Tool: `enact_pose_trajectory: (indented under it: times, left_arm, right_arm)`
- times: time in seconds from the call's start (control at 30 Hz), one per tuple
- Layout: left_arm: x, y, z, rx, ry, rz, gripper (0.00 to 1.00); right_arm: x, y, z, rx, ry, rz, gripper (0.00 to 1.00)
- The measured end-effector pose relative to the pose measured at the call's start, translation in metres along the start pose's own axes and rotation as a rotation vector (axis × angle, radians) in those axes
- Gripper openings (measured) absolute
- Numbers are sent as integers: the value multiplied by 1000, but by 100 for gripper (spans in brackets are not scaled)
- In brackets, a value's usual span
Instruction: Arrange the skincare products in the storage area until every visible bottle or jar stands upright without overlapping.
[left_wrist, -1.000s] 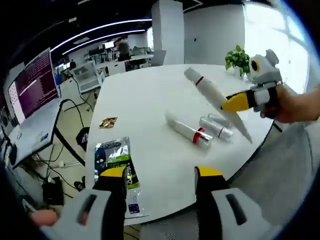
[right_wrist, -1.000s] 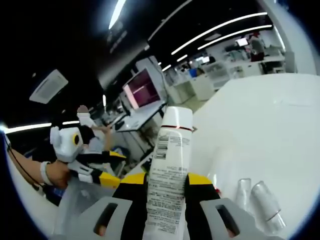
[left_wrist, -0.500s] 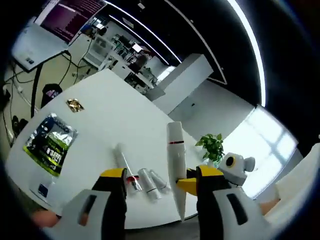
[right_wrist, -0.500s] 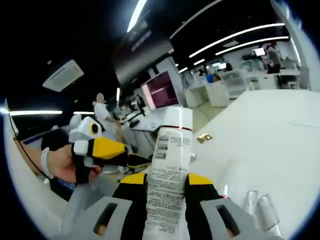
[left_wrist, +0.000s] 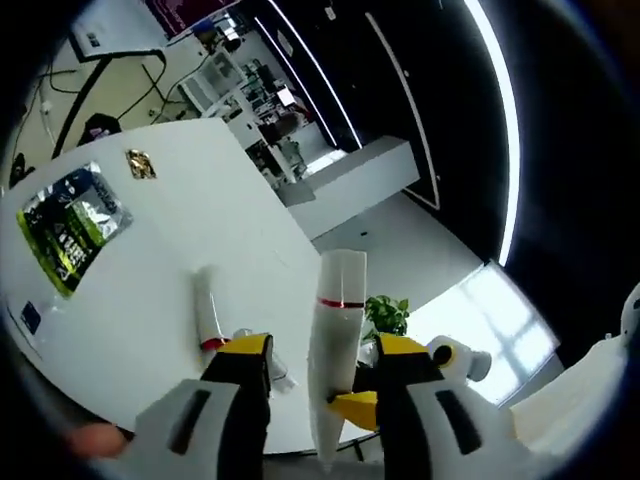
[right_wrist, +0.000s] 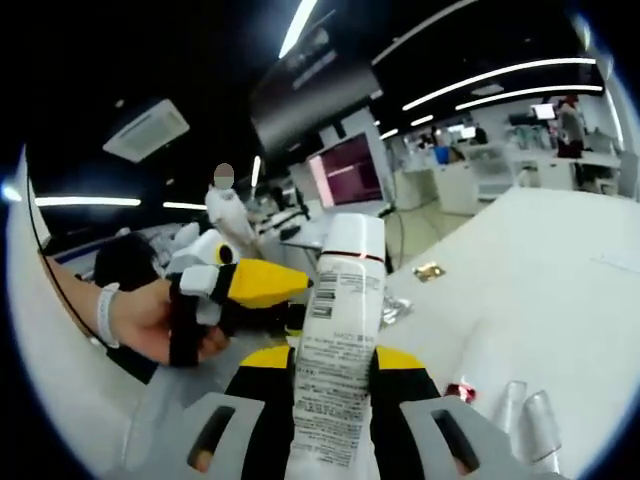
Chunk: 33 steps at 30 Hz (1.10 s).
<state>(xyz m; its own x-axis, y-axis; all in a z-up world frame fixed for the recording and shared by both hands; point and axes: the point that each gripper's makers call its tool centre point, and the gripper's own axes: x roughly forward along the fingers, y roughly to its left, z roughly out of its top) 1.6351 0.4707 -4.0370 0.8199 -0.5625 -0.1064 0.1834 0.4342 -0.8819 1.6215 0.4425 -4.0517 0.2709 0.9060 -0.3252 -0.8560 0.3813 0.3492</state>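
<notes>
The right gripper has its yellow-tipped jaws closed on a tall white tube, held off the table with its red-ringed cap pointing away from the hand and a printed label with a barcode facing the camera. The left gripper comes in alongside, its jaws parted wide with the same tube standing between them, though I cannot tell whether either pad touches it yet. In the right gripper view the left gripper sits just beside the tube, carried by a hand with a wristband. Beneath all this runs the big white table, where a second tube with a red band lies flat, and a couple of small clear-capped bottles lie tipped over near it. Off towards the far end a green and white packet lies flat, with a small gold wrapper beyond it, and a potted plant stands at the table's other edge. To my eye this is the step of steadying the lifted tube, perhaps a pass between grippers. Next it wants turning upright and setting down on a bare patch well apart from the lying bottles, which all wait to be stood up
</notes>
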Motion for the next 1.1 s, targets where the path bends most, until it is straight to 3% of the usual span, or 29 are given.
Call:
enact_pose_trajectory:
  times: [0.2,0.33,0.5,0.77,1.1]
  left_arm:
    - [3,-8,-4,-34,2,-37,54]
    - [8,-8,-6,-45,16,-25,55]
    - [10,-4,-3,-67,5,-2,47]
    - [10,3,-4,-60,4,36,23]
    - [15,9,-16,-49,32,75,24]
  right_arm:
    - [3,4,-4,-51,32,6,24]
    - [7,10,-6,-85,47,25,24]
    - [11,20,-9,-149,77,51,24]
    - [16,37,-15,-264,130,89,24]
    - [16,44,-22,-347,185,93,24]
